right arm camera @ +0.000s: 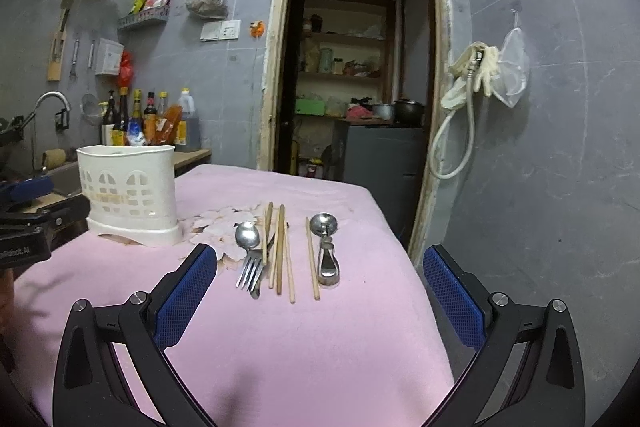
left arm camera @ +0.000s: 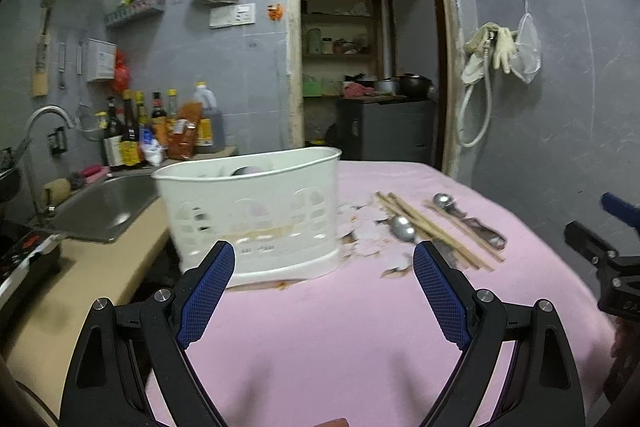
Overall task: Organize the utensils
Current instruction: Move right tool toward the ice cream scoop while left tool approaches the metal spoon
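A white slotted utensil holder (right arm camera: 130, 193) stands at the far left of the pink tablecloth (right arm camera: 320, 339); it also shows in the left wrist view (left arm camera: 256, 211). To its right lie a spoon (right arm camera: 247, 235), a fork (right arm camera: 250, 269), several wooden chopsticks (right arm camera: 281, 251) and a metal scoop (right arm camera: 326, 251). In the left wrist view the spoon (left arm camera: 402, 227), chopsticks (left arm camera: 436, 231) and scoop (left arm camera: 466, 217) lie right of the holder. My left gripper (left arm camera: 324, 259) is open and empty, just short of the holder. My right gripper (right arm camera: 320, 263) is open and empty, short of the utensils.
A steel sink (left arm camera: 108, 203) with a tap and a row of sauce bottles (left arm camera: 160, 127) lie left of the table. An open doorway (right arm camera: 352, 67) is behind it. The table's right edge drops off beside a grey tiled wall (right arm camera: 540, 147).
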{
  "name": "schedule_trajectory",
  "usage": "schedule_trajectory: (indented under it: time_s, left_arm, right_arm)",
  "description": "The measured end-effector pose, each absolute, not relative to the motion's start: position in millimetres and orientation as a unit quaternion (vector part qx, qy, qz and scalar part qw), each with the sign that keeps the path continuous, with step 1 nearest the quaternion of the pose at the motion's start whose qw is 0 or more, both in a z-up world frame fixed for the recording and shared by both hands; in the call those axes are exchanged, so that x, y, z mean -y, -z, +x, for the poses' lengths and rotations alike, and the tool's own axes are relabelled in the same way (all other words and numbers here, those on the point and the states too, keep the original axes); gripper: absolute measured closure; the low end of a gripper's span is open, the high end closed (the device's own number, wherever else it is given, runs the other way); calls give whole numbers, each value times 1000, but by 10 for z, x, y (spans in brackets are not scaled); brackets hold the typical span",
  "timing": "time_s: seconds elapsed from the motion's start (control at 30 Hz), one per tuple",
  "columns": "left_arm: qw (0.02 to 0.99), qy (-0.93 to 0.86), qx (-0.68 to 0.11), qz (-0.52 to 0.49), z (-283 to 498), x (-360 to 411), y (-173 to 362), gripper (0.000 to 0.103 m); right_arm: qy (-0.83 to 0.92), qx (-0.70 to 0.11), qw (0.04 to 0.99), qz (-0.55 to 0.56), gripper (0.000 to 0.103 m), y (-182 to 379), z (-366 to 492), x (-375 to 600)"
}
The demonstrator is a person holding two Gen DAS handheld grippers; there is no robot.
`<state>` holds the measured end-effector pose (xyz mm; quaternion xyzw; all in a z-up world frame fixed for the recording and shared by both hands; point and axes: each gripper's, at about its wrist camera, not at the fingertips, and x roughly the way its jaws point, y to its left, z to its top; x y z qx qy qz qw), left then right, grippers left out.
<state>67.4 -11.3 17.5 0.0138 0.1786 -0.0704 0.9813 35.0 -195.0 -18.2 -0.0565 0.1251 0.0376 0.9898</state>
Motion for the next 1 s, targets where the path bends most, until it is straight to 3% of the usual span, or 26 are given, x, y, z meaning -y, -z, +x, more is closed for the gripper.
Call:
schedule_trajectory:
  time_s: [0.43,0.53,0.6,0.83,1.0]
  left_arm:
    - [943,160,-291,-7,1513,474,-370,16]
    - [937,169,-307,2,1679,591,-348,22]
    - [929,175,-326,6,1842,672,-316,31]
    - [902,185,-391,-8,2288,785,-118,62]
    - [892,178,-415,-12,2545,815,-7,77]
  right_arm:
    - [-91,-223,970,-45,0,-74,1155,2497]
    - [-95,-254,962,-36,0,-54,1426,2616]
    - [-102,-274,956,-29,3,-42,1610,2682]
    - [-133,-343,930,-13,27,69,2202,2773]
    - [-153,-382,911,-32,54,208,2491,2655]
